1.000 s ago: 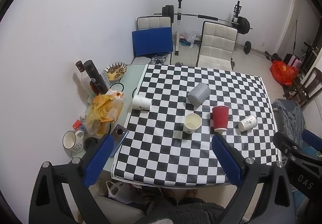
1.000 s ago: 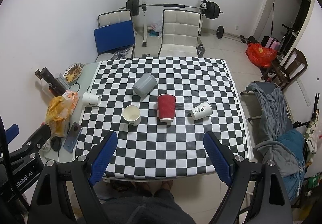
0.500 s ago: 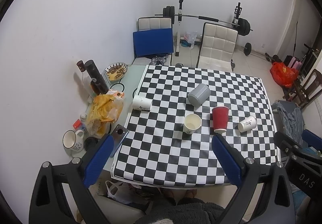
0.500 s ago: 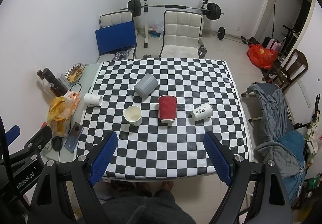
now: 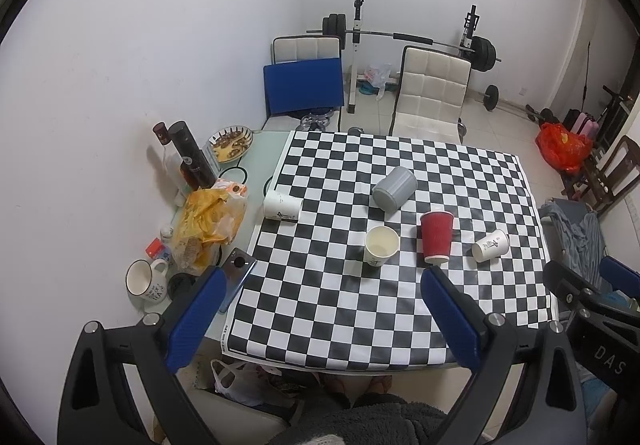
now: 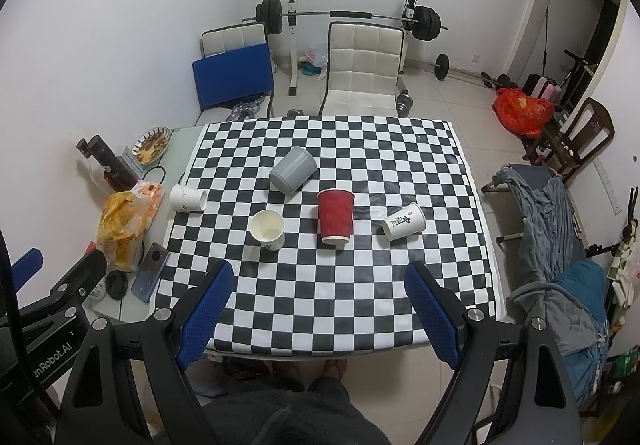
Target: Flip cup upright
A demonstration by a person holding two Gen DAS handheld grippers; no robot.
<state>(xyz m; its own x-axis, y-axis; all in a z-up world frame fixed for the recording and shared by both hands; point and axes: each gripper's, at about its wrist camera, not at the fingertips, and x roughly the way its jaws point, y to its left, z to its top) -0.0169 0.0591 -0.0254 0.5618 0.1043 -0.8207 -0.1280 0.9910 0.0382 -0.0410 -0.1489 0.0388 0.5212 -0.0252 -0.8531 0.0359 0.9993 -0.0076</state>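
On the checkered cloth point(image 5: 460, 165) point(image 6: 360, 141) stand or lie several cups. A cream paper cup point(image 5: 381, 245) point(image 6: 267, 229) stands upright. A red cup point(image 5: 436, 236) point(image 6: 335, 215) stands upside down. A grey cup point(image 5: 394, 187) point(image 6: 292, 169) lies tilted on its side. A white printed cup point(image 5: 490, 245) point(image 6: 403, 221) lies on its side at the right. Another white cup point(image 5: 281, 205) point(image 6: 188, 198) lies on its side at the cloth's left edge. My left gripper point(image 5: 324, 309) and right gripper point(image 6: 320, 305) are open and empty, high above the near table edge.
Left of the cloth lie a yellow snack bag point(image 5: 210, 219), a phone point(image 5: 236, 275), a mug point(image 5: 143, 280), dark bottles point(image 5: 190, 159) and a snack plate point(image 5: 231, 141). Chairs point(image 5: 430, 93) and a barbell rack point(image 5: 356, 45) stand behind. Clothes lie on a cot point(image 6: 552, 213) at the right.
Both views have shifted very slightly; the cups have not moved and both grippers stay open.
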